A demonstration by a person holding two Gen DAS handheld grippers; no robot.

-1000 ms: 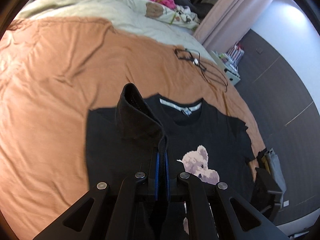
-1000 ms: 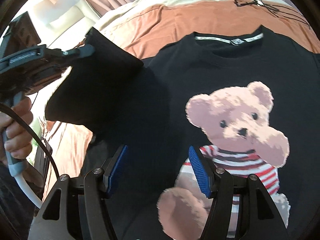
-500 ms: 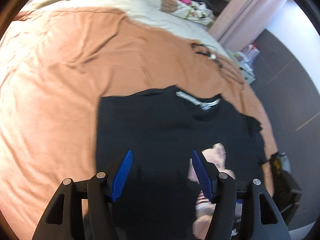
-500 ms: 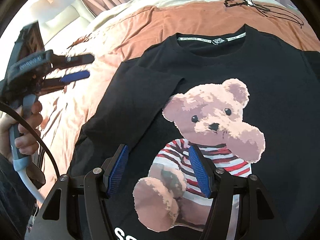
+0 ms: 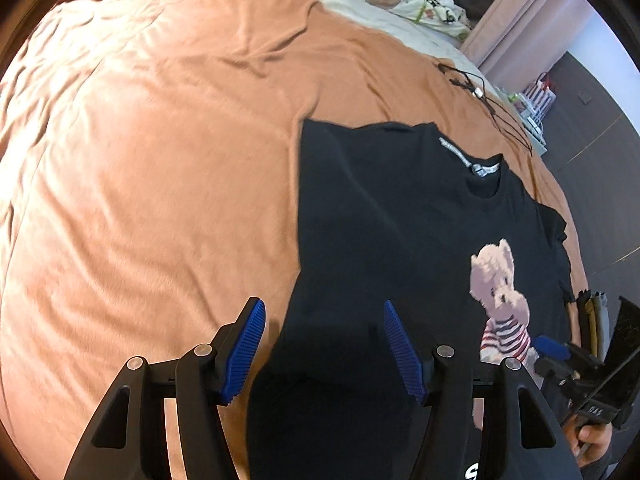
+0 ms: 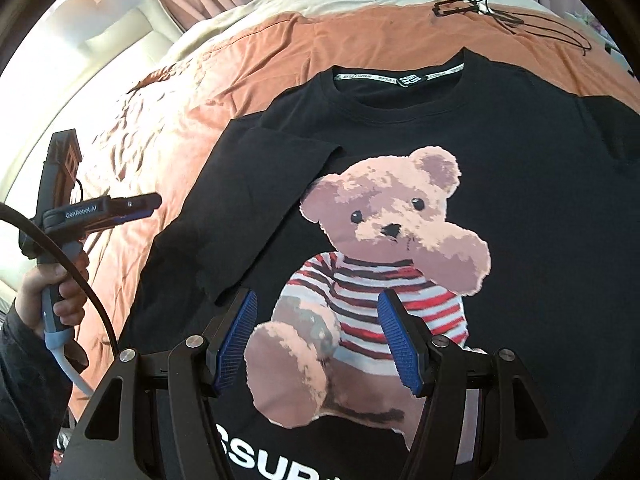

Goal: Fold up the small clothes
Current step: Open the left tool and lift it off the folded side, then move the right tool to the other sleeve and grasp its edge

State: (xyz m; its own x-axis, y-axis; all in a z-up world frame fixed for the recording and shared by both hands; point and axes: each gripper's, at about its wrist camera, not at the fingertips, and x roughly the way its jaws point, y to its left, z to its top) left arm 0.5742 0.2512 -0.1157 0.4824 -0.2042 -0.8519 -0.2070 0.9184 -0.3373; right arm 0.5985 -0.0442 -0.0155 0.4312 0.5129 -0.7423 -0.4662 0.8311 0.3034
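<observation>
Left wrist view: the left gripper [image 5: 324, 344] is half open and holds nothing. The black T-shirt [image 5: 380, 240] lies flat on the orange blanket [image 5: 160, 160], its left edge right between the jaws, so this hand is nearest. The right gripper [image 6: 318, 336], over the bear print, is half open and empty too.

Left gripper [image 5: 324, 350] gapes empty over black T-shirt [image 5: 384, 240] (bear print).

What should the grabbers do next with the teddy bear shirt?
Probably the right gripper, open and empty, should reach for the right sleeve and fold it inward. The black T-shirt has its left sleeve already folded over; the other one lies spread out.
</observation>
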